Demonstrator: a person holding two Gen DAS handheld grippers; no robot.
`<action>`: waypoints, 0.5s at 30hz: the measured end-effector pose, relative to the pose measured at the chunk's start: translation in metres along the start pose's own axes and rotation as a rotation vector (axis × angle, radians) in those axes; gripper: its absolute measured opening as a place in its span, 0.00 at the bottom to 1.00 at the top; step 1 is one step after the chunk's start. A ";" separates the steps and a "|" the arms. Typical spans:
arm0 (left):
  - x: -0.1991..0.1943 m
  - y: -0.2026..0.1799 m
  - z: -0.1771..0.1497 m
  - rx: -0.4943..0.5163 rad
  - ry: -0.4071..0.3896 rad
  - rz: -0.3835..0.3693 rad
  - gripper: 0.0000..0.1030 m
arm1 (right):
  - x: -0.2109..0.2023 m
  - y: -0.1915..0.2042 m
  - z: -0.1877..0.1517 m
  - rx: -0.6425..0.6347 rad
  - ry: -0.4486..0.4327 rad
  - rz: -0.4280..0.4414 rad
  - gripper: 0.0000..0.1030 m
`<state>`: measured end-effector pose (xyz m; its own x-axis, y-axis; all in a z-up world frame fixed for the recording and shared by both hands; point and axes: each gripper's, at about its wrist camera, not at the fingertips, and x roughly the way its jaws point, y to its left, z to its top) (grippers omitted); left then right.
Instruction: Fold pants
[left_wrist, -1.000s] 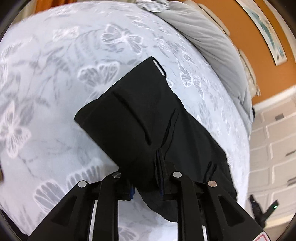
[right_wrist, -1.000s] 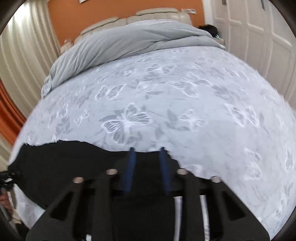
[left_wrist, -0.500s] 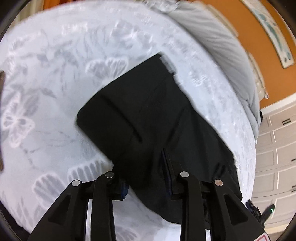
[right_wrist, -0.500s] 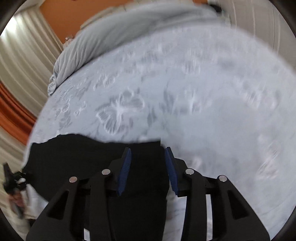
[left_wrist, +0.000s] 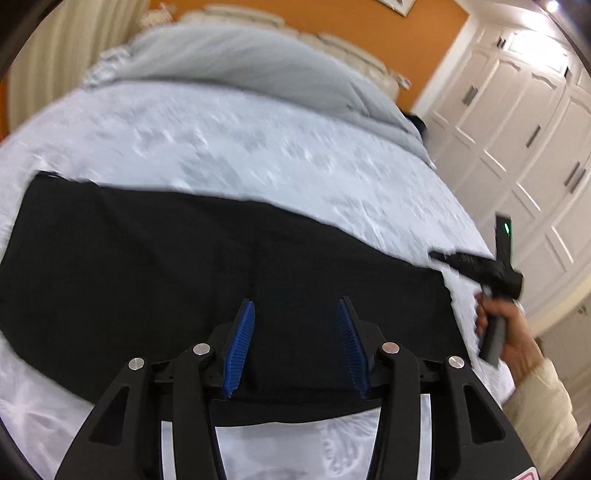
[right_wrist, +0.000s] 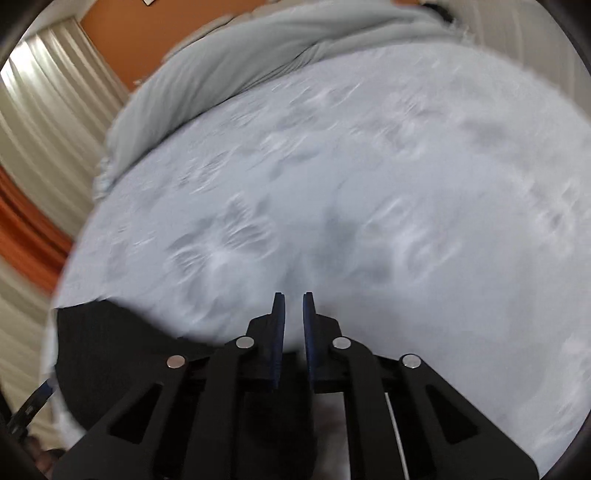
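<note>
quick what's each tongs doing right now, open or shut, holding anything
left tongs: open over the black pants, jaws just widened, gripping nothing.
right tongs: jaws just closing, narrow gap left, nothing visible between them.

The pants (left_wrist: 207, 266) are plain black, lying on a pale blue-white bedspread (left_wrist: 258, 147) with a faint grey-and-white butterfly print, blurred here. A plain grey duvet (left_wrist: 240, 62) is beyond it, the wall (left_wrist: 436, 44) orange, the wardrobe doors (left_wrist: 524, 140) white, the curtains (right_wrist: 40, 122) cream, and the gripper pads (left_wrist: 240, 347) blue on black fingers.

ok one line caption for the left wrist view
Left gripper, jaws just opened and empty, above black pants spread on the bed.
</note>
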<state>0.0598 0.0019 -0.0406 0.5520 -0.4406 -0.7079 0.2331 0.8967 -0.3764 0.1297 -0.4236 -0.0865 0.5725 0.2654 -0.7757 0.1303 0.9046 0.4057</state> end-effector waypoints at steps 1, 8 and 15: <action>0.004 -0.002 -0.004 0.013 0.017 -0.013 0.43 | -0.001 -0.007 0.001 0.027 0.026 0.024 0.12; 0.032 -0.077 -0.041 0.238 0.149 -0.292 0.62 | -0.013 -0.033 -0.025 0.108 0.178 0.223 0.28; 0.075 -0.090 -0.075 0.330 0.249 -0.250 0.63 | -0.013 0.002 -0.007 -0.032 0.061 0.210 0.04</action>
<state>0.0206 -0.1150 -0.1045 0.2478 -0.6047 -0.7569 0.5982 0.7101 -0.3715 0.1171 -0.4233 -0.0793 0.5345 0.4683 -0.7036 -0.0135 0.8371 0.5469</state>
